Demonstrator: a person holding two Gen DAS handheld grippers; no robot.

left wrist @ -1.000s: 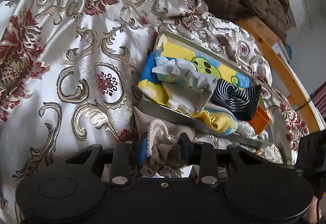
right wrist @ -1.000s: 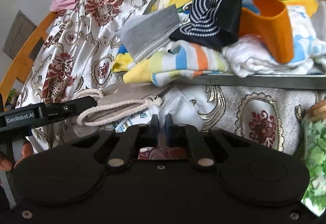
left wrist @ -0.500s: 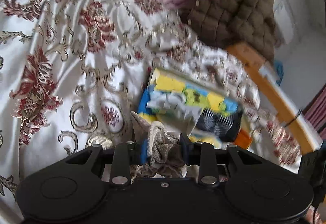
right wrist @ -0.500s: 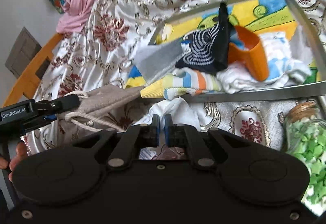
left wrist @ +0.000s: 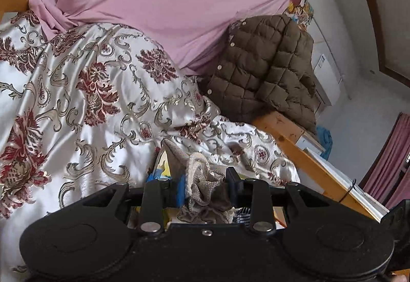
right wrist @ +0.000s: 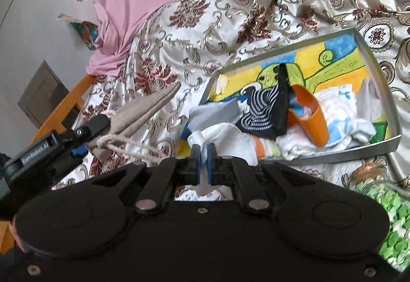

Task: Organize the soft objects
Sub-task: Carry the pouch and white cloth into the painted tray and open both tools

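My left gripper (left wrist: 206, 186) is shut on a beige drawstring bag (left wrist: 202, 179) and holds it up above the bed; in the right wrist view the bag (right wrist: 143, 113) sticks out from that gripper at the left. My right gripper (right wrist: 204, 163) is shut on a white cloth (right wrist: 225, 138), lifted near the tray's near left corner. The metal tray (right wrist: 384, 92) with a colourful lining holds a black striped sock (right wrist: 264, 113), a grey cloth (right wrist: 215, 115), white and striped socks and an orange cup (right wrist: 312, 118).
A floral satin bedspread (left wrist: 84, 102) covers the bed. A pink sheet (left wrist: 159, 5) and a brown quilted jacket (left wrist: 264, 69) lie at the back. The wooden bed frame (left wrist: 302, 151) runs at the right. A glass jar of green pieces (right wrist: 379, 192) stands at the lower right.
Both grippers have risen and tilted back. The left lifted the beige bag away from the tray's edge; the right lifted the white cloth off the bed, with the tray now farther below.
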